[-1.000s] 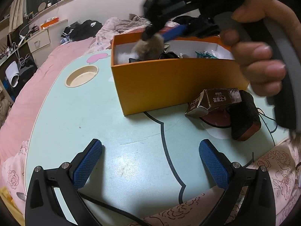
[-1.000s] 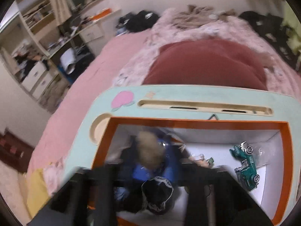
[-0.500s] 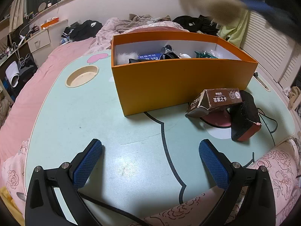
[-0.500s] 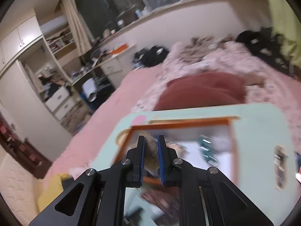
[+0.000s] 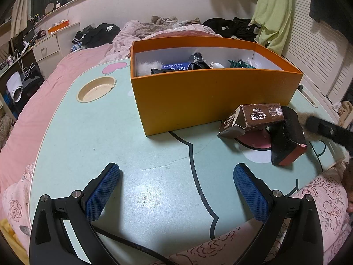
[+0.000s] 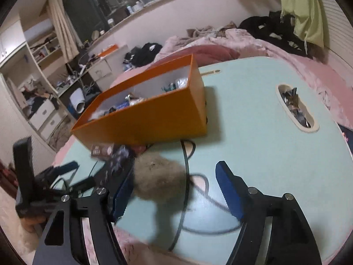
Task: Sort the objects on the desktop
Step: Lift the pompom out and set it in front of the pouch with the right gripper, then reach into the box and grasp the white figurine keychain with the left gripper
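Through the left wrist view, your left gripper [image 5: 176, 185] hangs wide open and empty over the table [image 5: 72, 132]; the orange box [image 5: 211, 97] sits ahead of it, with the brown card box [image 5: 256, 117] and the black block [image 5: 286, 141] ahead to its right. The right wrist view alone shows the furry ball [image 6: 158, 176] blurred between the spread pads of your right gripper [image 6: 176, 190], nearer the left one; whether it is free is unclear. Let it settle and back out straight, clear of the black cable [image 6: 185, 154].
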Demonstrator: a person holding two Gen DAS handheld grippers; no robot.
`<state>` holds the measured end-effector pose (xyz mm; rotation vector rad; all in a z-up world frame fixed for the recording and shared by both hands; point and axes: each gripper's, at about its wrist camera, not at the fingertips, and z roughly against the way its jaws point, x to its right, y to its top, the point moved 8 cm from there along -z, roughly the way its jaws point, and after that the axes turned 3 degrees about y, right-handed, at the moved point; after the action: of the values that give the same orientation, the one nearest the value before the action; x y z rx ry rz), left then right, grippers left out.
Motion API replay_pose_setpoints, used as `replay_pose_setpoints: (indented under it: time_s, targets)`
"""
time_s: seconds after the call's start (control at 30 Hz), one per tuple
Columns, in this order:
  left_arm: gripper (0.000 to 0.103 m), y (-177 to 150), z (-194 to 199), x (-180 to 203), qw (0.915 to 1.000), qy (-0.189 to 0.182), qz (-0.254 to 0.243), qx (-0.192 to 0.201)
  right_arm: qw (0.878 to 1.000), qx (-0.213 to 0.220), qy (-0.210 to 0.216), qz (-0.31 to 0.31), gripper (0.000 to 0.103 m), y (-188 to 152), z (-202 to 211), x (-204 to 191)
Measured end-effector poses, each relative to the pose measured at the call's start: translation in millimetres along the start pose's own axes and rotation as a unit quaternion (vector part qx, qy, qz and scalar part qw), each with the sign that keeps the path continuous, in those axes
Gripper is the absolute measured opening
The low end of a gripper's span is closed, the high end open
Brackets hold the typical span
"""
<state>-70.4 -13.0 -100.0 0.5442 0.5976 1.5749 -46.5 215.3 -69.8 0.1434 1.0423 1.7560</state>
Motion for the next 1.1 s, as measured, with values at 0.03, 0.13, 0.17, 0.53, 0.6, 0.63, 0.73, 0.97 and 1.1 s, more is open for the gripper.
replay_pose_setpoints:
  time_s: [0.03,0.13,0.17,0.53,0.6,0.63,0.73,0.97,1.1]
  targets:
    - [0.103,0,0,0,1.0,0.0,0.0,0.0,1.0,0.005,-0.009,0.019,0.084,-5,4,0]
    - [0.103,1,1,-1,1.0,0.0,0.0,-0.001,0.989,-0.009,-0.08,0.125,0.103,-26,0,-12]
    - [0.103,2,2,-2,1.0,0.001,0.0,0.0,0.982,-0.017,-0.103,0.156,0.103,-30,-5,-15]
    - [0.103,4,8,-7,1.0,-0.002,0.003,-0.001,0.983,-0.015,-0.096,0.154,0.103,-31,-1,-9]
    - [0.103,6,11,-9,0.9997,-0.019,0.012,0.003,0.983,-0.015,-0.096,0.153,0.103,-31,-1,-12]
    - [0.103,7,18,-11,0.9996,-0.023,0.015,0.009,0.983,-0.015,-0.096,0.153,0.103,-32,0,-12]
    - [0.094,18,39,-13,0.9983,-0.034,0.021,0.041,0.983,-0.015,-0.096,0.153,0.103,-31,-1,-12]
    - [0.038,93,69,16,0.9928,-0.111,0.017,0.041,0.983,-0.015,-0.096,0.153,0.103,-31,0,-12]
    - [0.025,128,35,44,0.9908,-0.132,-0.002,-0.028,0.983,-0.015,-0.096,0.153,0.103,-31,0,-12]
